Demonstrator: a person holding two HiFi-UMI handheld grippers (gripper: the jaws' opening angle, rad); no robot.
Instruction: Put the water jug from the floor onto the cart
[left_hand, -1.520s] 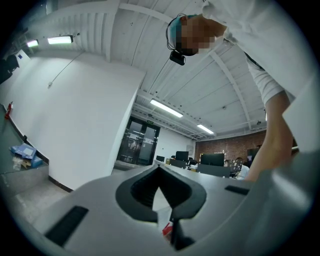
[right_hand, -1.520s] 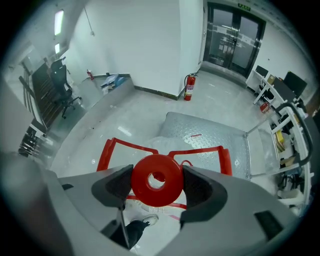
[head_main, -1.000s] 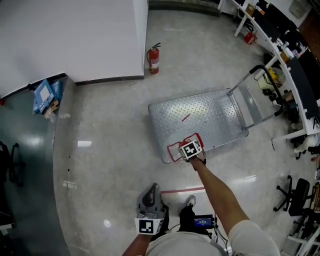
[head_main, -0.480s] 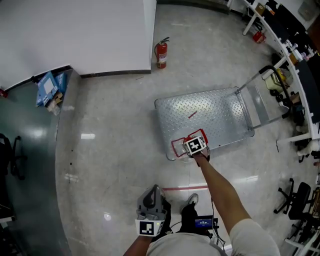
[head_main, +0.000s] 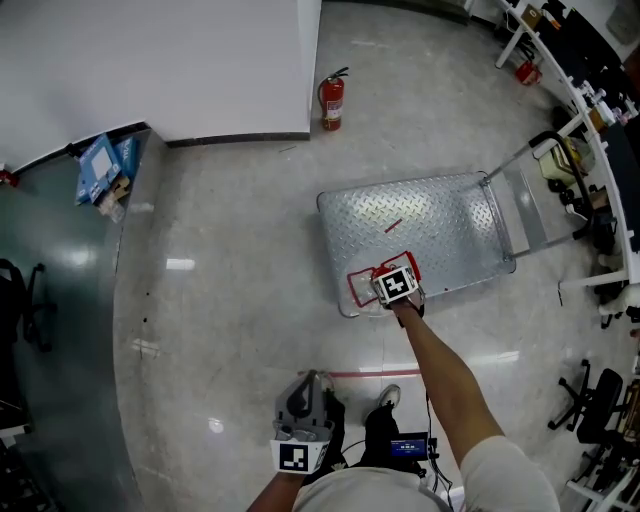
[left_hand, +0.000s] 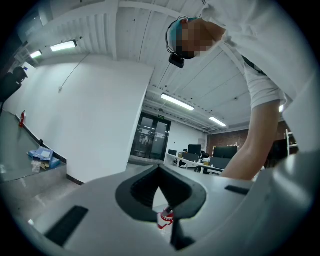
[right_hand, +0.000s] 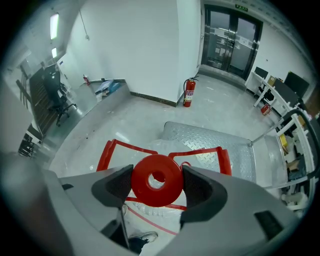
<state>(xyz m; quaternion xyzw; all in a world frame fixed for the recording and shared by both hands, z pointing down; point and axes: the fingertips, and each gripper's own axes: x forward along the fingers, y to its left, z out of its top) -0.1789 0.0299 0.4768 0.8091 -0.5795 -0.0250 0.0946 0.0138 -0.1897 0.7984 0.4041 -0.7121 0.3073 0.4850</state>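
Fingers of right gripper (head_main: 398, 287) clamp water jug (right_hand: 156, 181) cap; left gripper (head_main: 302, 392) fingers together

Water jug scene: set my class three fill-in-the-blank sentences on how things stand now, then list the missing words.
1. The right gripper is shut on the water jug's red ____.
2. The left gripper is ____ and holds nothing.
3. The fire extinguisher stands beside the white ____.
Missing words: cap; shut; wall.
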